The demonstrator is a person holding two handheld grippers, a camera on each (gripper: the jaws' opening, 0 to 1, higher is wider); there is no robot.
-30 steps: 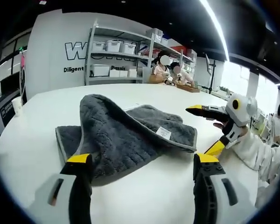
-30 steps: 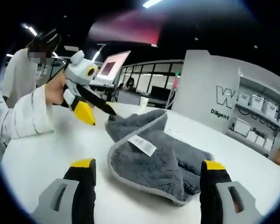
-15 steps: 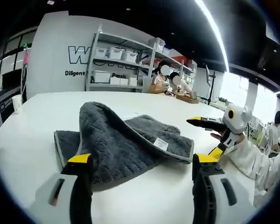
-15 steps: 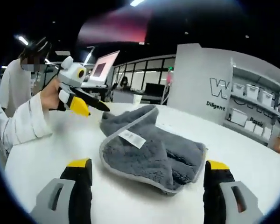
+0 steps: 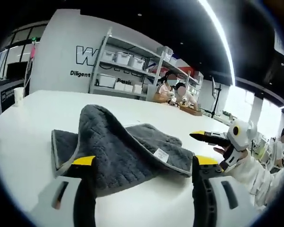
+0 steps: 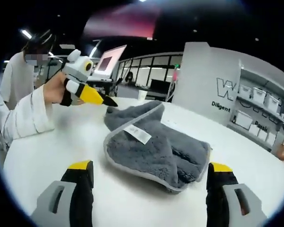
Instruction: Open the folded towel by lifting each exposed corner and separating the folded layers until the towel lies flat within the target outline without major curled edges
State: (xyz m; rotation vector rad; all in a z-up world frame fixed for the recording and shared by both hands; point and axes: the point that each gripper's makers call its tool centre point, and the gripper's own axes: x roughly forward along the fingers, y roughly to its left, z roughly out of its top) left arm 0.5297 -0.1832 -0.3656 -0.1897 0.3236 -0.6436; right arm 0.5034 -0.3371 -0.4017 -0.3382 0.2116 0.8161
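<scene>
A grey plush towel [image 5: 118,151] lies folded and rumpled on the white table [image 5: 33,123], its top layer humped up, with a white label [image 5: 161,154] near its right edge. My left gripper [image 5: 144,161] hovers open just in front of it, touching nothing. My right gripper [image 5: 201,144] comes in from the right, held by a hand in a white sleeve. In the right gripper view the towel [image 6: 151,146] and its label [image 6: 137,135] lie ahead of my open right gripper [image 6: 151,166]. The left gripper [image 6: 109,101] points at the towel's far left corner.
Metal shelves with white bins [image 5: 123,71] stand against the back wall, with people seated at a far table [image 5: 173,90]. A paper cup [image 5: 19,94] sits at the table's left end. A person in white [image 6: 19,75] stands at the left, by a screen [image 6: 111,61].
Both cameras have shifted a little. In the right gripper view the left gripper has come up slightly and nearer the towel's far corner. The towel lies as before, and both grippers stay open.
</scene>
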